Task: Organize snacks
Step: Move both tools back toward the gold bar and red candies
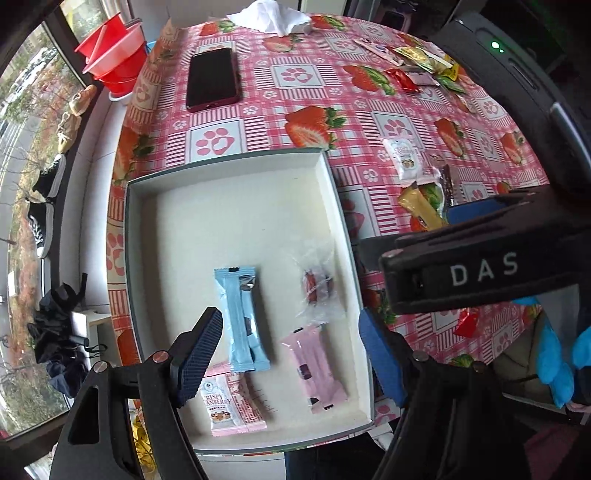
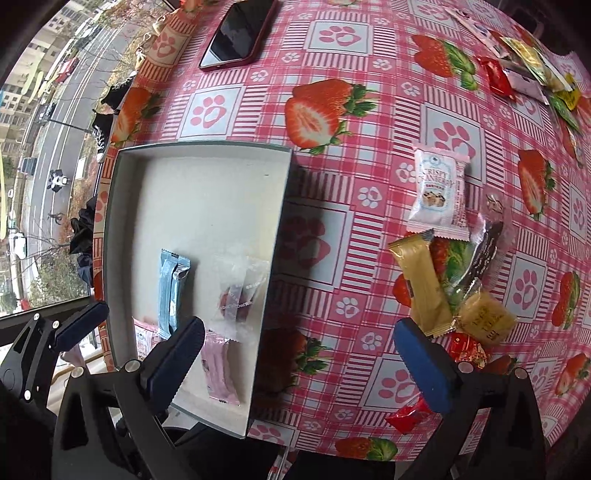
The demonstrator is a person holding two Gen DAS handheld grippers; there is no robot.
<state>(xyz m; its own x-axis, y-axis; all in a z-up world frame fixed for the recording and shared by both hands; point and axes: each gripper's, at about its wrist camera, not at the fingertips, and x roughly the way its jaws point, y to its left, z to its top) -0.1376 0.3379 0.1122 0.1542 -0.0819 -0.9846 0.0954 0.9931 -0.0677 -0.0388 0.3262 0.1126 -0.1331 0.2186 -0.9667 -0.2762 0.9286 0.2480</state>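
A shallow white tray (image 1: 229,173) holds a blue packet (image 1: 242,317), a clear-wrapped sweet (image 1: 317,288), a pink packet (image 1: 314,365) and a Crispy Cranberry packet (image 1: 232,402). My left gripper (image 1: 291,358) hangs open above them, pointing down, its pads touching nothing. My right gripper (image 2: 301,363) is wide open and empty over the tray's right wall (image 2: 273,236). On the tablecloth to the right lie another cranberry packet (image 2: 437,192), a gold bar (image 2: 421,280), a yellow cake (image 2: 484,317), a dark wrapper (image 2: 487,247) and a red sweet (image 2: 408,415).
A dark phone (image 1: 212,79) lies beyond the tray. More snacks (image 2: 524,66) are piled at the far right of the table. Red buckets (image 1: 118,62) stand off the table's left edge by a window, and a white tissue (image 1: 273,16) sits at the far edge.
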